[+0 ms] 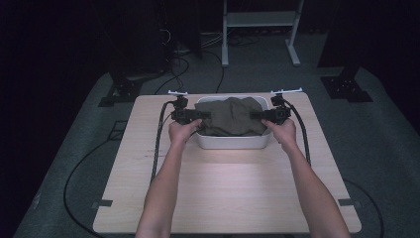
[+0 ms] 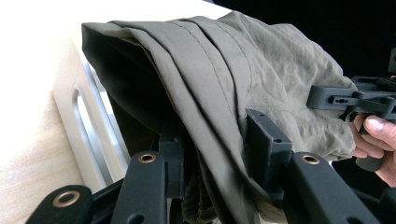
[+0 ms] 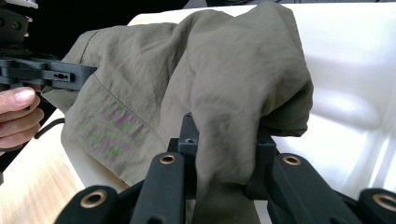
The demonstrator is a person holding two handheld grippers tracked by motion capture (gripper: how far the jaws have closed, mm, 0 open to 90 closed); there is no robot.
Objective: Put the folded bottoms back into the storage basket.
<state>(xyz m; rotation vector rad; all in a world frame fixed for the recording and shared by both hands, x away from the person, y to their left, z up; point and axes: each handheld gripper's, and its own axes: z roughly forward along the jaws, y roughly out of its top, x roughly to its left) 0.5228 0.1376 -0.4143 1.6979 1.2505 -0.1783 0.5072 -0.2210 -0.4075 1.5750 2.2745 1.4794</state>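
Cloth (image 1: 231,116) sits bunched in the tub (image 1: 233,141), pinched at each end by your left fingers (image 2: 261,140) and right fingers (image 3: 187,140); uneven lifting could slip a fold free or drag the tub.

Count at centre frame of the high view: one olive-green cloth (image 1: 231,116), bunched; one white tub (image 1: 233,142) under it; one wooden table (image 1: 228,193). Two grippers, left gripper (image 1: 200,115) and right gripper (image 1: 257,115), each clamped on cloth. Two hands.
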